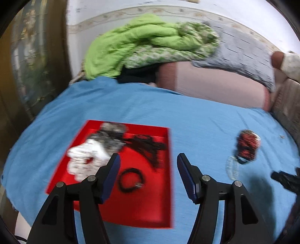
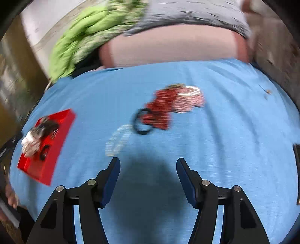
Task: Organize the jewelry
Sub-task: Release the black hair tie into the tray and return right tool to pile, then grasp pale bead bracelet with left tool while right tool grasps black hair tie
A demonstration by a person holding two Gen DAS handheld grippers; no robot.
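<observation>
Left gripper (image 1: 148, 159) jaws open, empty, above red tray (image 1: 150, 206); right gripper (image 2: 148, 163) jaws open, empty, over bed's blue sheet (image 2: 225, 150).

A blue-sheeted bed (image 1: 187, 116) with green bedding (image 1: 142, 41) meets a white wall (image 1: 116, 9).

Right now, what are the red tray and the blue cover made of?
The red tray looks like smooth, stiff plastic or card: flat floor, straight raised walls. The blue cover looks like matte woven cloth: soft folds and faint thread lines, though blur hides detail.
</observation>
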